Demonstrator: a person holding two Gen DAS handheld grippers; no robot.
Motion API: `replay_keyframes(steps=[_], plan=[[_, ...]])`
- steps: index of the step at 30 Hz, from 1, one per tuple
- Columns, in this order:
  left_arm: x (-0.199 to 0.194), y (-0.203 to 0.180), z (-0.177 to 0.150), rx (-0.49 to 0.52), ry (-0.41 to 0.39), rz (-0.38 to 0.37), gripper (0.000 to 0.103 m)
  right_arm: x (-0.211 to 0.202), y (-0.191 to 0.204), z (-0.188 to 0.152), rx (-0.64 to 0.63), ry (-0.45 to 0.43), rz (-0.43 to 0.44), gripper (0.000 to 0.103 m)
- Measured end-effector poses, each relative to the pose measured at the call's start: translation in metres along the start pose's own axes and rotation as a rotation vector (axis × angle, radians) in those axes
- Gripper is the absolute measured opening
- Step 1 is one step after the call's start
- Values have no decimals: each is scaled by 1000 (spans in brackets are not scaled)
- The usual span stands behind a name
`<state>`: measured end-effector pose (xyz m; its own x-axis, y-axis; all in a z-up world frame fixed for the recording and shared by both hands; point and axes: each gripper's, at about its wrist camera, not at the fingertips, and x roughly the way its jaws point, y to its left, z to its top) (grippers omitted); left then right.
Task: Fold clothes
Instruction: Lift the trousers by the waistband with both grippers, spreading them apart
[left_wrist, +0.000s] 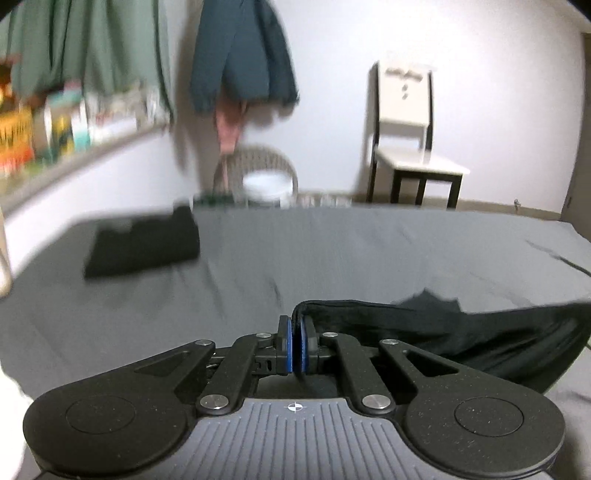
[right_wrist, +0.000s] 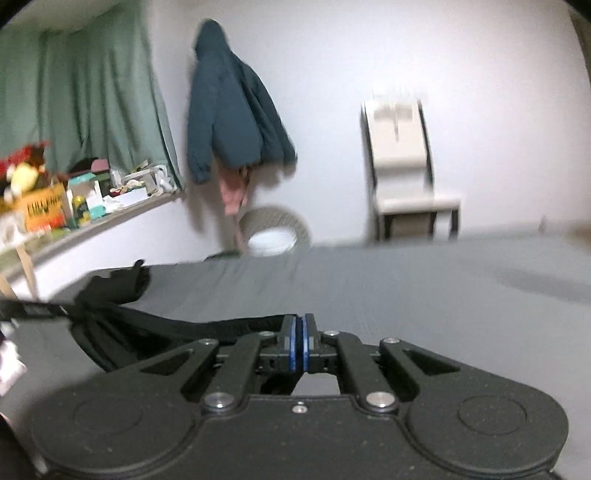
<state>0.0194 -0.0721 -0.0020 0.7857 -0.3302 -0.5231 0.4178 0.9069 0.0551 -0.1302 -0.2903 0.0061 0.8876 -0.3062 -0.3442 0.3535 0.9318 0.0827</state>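
Note:
A black garment (left_wrist: 461, 332) hangs stretched just above the grey bed sheet (left_wrist: 332, 251). My left gripper (left_wrist: 296, 325) is shut on its hemmed edge, and the cloth trails off to the right. In the right wrist view the same black garment (right_wrist: 155, 321) runs leftward from my right gripper (right_wrist: 300, 325), which is shut on its band-like edge. A second black garment (left_wrist: 144, 247), folded flat into a rectangle, lies on the sheet at the far left.
Beyond the bed stand a white chair (left_wrist: 410, 140), a wicker basket (left_wrist: 266, 173) and a dark teal jacket (right_wrist: 232, 107) hanging on the wall. A cluttered shelf (right_wrist: 74, 206) under green curtains (right_wrist: 85, 96) runs along the left. Grey sheet (right_wrist: 406, 288) stretches ahead.

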Motion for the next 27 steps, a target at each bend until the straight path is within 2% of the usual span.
replay_keyframes(steps=[2,7,15,19,23,27], plan=[[-17,1,8,23,-58,0,4,-20,3,10,-86,-63,-38,4],[-63,4,33,36,-199,-38,4,-64,14,37,-177,-188,-73,4],[-163,6,91,93,-482,-71,4,-134,20,93,-203,-404,-119,4],[-206,9,117,113,-581,-116,4,-174,17,126,-219,-511,-131,4],[-230,9,124,154,-629,-146,4,-206,9,144,-223,-550,-140,4],[-229,7,121,191,-615,-177,4,-194,3,137,-237,-488,-158,4]])
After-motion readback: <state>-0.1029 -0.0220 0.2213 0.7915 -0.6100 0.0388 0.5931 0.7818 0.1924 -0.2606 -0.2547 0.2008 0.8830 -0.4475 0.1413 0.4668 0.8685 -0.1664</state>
